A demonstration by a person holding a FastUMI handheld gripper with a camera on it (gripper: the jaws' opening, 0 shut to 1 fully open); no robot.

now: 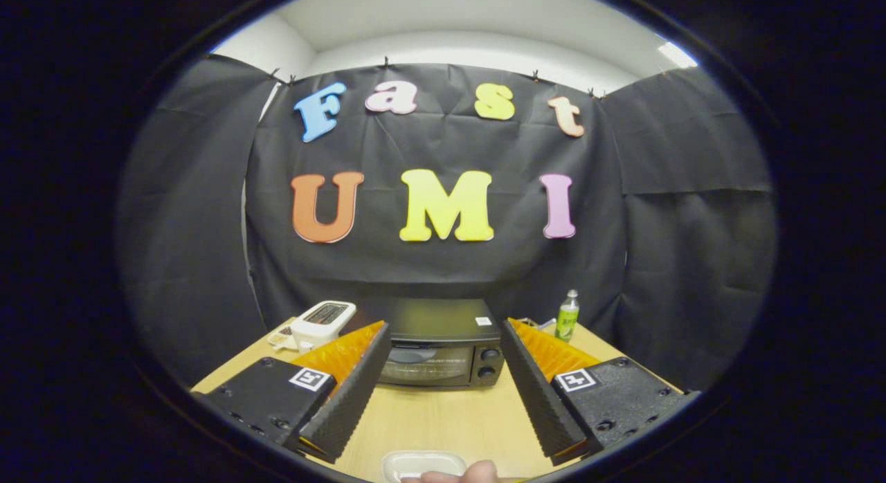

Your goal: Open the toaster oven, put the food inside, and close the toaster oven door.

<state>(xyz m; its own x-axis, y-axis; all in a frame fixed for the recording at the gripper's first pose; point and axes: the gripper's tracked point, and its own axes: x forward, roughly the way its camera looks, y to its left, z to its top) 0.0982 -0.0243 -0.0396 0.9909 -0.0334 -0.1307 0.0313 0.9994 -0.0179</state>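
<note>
**One shut oven, jaws spread wide and empty**

One black toaster oven (438,344) sits low in the middle of the frame, at the far side of the wooden table (443,421), with its glass door closed and two knobs on its right side. It lies beyond the fingertips, framed between them. The gripper (443,331) is wide open and holds nothing: its two fingers reach up from the lower left and lower right of the frame, well apart, with bare table between them.

At the very bottom centre, close in under the fingers, lies a shallow white dish (423,463), and a fingertip of a person's hand (460,475) shows just at its near edge. What the dish carries cannot be told.

Left of the oven stands a white pop-up toaster (323,323), with a small white object beside it. Right of the oven, near the table's back edge, stands a small green bottle (567,315). Black cloth hangs behind everything.
</note>
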